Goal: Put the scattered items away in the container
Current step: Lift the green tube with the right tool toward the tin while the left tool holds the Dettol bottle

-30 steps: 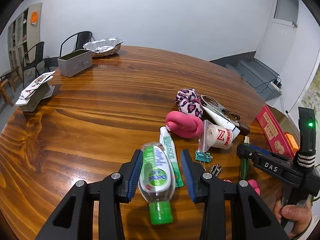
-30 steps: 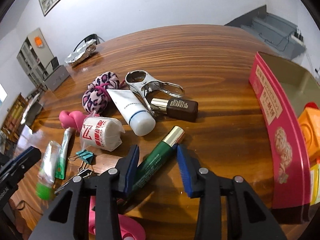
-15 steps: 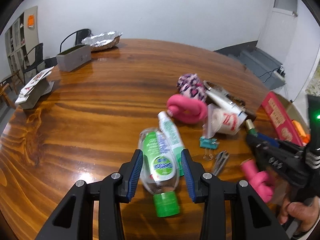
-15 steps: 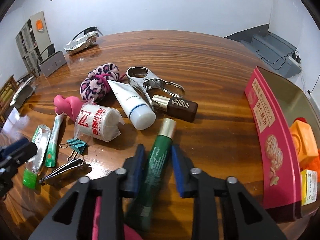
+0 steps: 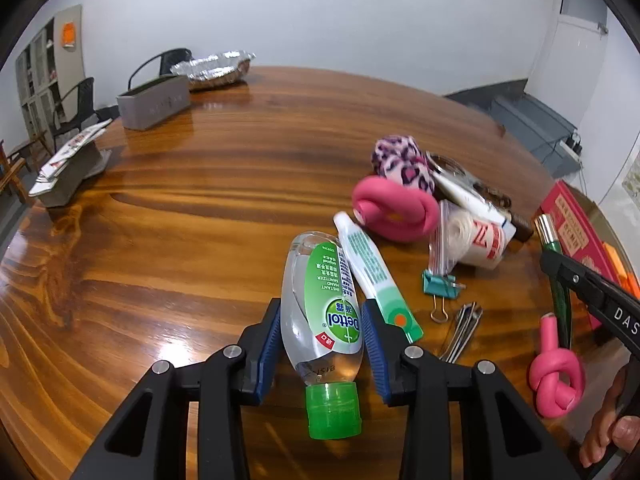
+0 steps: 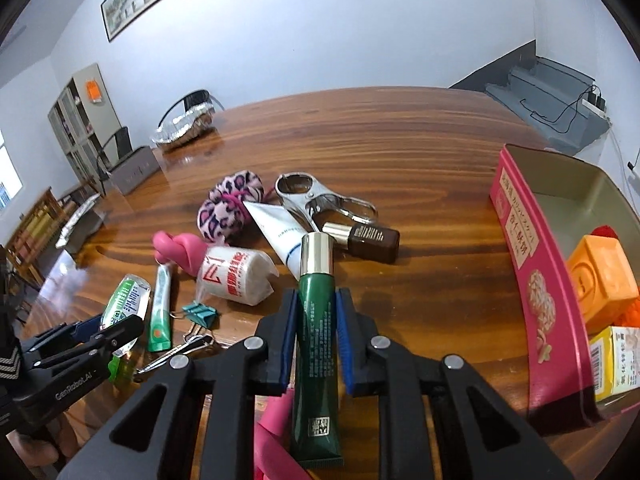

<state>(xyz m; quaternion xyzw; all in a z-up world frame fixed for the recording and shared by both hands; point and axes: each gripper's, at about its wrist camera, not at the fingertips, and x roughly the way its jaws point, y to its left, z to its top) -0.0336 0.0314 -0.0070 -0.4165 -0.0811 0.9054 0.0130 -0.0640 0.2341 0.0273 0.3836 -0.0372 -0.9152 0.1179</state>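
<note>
Left gripper [image 5: 322, 330]: its blue pads press on both sides of the sanitizer bottle [image 5: 320, 320]; the fingers are clamped on it.
Sanitizer bottle: clear, with a green label and a green cap; the cap points toward the camera. I cannot tell if it is lifted from the table [image 5: 180, 220] or lies on it.
Right gripper [image 6: 316, 336]: the fingers are closed on the green tube [image 6: 316, 344], with the pads tight against its sides.
Green tube: dark green with a silver cap; the cap points away from the camera, toward the pile of items. It appears raised above the table.
Box [image 6: 532, 280]: pink, open on top, at the right side of the table. Inside are an orange block [image 6: 600, 280] and a yellow carton [image 6: 616, 356].
Small tube [image 5: 376, 272]: white and green, flat on the table, just beside the sanitizer bottle.
Pink knot [image 5: 396, 212]: behind the small tube, touching the leopard scrunchie [image 5: 404, 162].
Second pink knot [image 5: 556, 376]: near the right gripper, below the green tube.
Cotton bag [image 6: 236, 276]: a white roll in clear plastic, between the pink knot and the white tube [image 6: 280, 232].
Brown bottle [image 6: 368, 240]: lies beside the metal clip [image 6: 320, 200].
Binder clip [image 5: 440, 284]: teal, next to the nail clipper [image 5: 460, 332].
</note>
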